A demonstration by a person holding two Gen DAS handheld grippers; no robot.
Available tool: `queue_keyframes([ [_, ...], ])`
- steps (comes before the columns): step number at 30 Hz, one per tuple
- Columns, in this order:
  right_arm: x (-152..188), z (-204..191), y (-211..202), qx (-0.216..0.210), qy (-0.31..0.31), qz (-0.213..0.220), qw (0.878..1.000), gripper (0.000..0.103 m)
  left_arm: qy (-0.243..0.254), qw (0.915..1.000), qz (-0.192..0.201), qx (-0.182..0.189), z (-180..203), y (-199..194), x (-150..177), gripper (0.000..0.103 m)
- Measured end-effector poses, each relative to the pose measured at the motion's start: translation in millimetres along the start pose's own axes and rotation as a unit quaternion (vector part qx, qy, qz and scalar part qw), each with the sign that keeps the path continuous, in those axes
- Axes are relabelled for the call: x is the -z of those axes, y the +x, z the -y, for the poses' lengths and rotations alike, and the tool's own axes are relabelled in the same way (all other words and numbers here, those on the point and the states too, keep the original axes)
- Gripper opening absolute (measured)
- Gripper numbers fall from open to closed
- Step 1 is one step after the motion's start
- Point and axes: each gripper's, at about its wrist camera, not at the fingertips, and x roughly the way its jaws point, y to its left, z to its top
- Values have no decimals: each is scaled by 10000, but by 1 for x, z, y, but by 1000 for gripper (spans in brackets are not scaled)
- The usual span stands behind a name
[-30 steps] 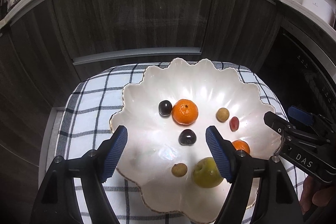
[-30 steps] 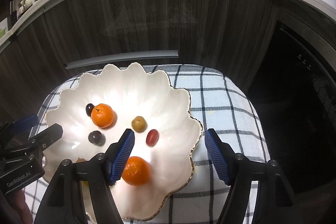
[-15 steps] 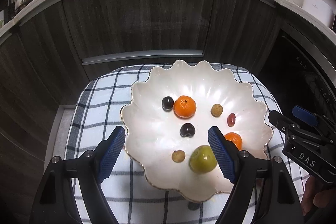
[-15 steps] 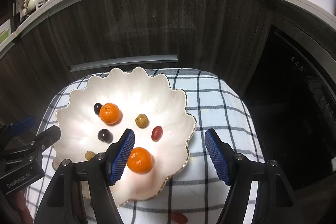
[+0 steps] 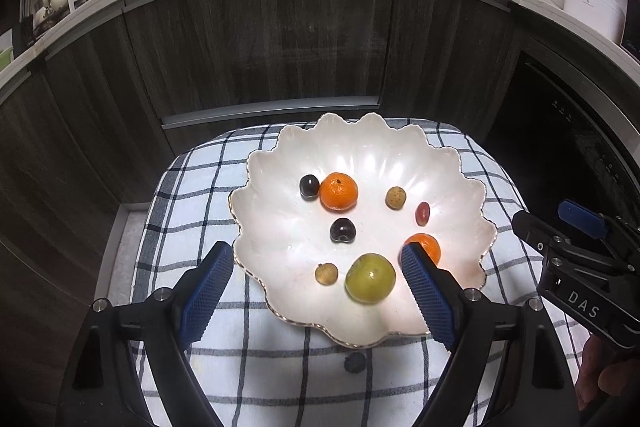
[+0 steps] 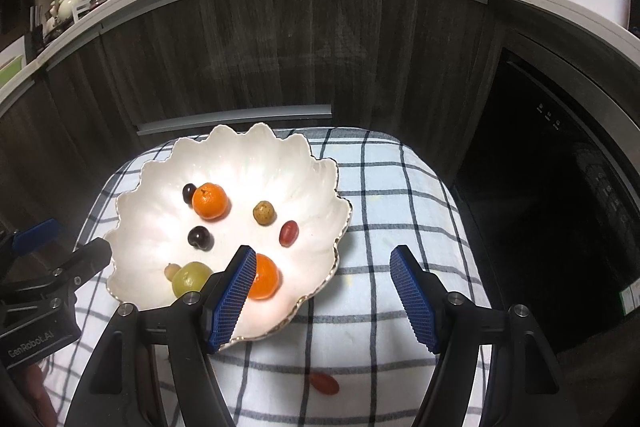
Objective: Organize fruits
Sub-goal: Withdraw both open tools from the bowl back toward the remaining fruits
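Both grippers hang above the plate [image 5: 460, 163] on the checked cloth [image 5: 192, 187], and neither holds anything; your left gripper [image 5: 316, 287] has just been widening its jaws and they stand spread with nothing pinched, the green fruit [image 5: 370, 278] merely showing between them lower down; your right gripper [image 6: 324, 291] also stands spread and empty, its left finger [image 6: 234, 291] in front of an orange [image 6: 266, 275].

7 fruits lie apart in the plate; 2 remain on the cloth, a red one [image 6: 324, 383] just in front of the plate and a dark one [image 5: 355, 362] beside its near rim.

I judge the strays come next; lower your right gripper straight over the red one, jaws straddling it, and squeeze gently, since it looks soft and may roll; keep your fingers off the scalloped rim.
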Motion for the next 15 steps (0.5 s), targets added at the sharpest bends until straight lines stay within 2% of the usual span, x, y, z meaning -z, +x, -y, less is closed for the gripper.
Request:
queue_keyframes([
  [10,11,8,-21,90,39,153,9998,71,21,10000,56,-28,7,-16,12,86],
  [12,13,9,-23,80,51,150,9998,75,31,10000,55,-40,8,-17,15,86],
  [15,19,9,-25,46,28,130,9999,75,29,10000,46,-36,9,-19,21,86],
])
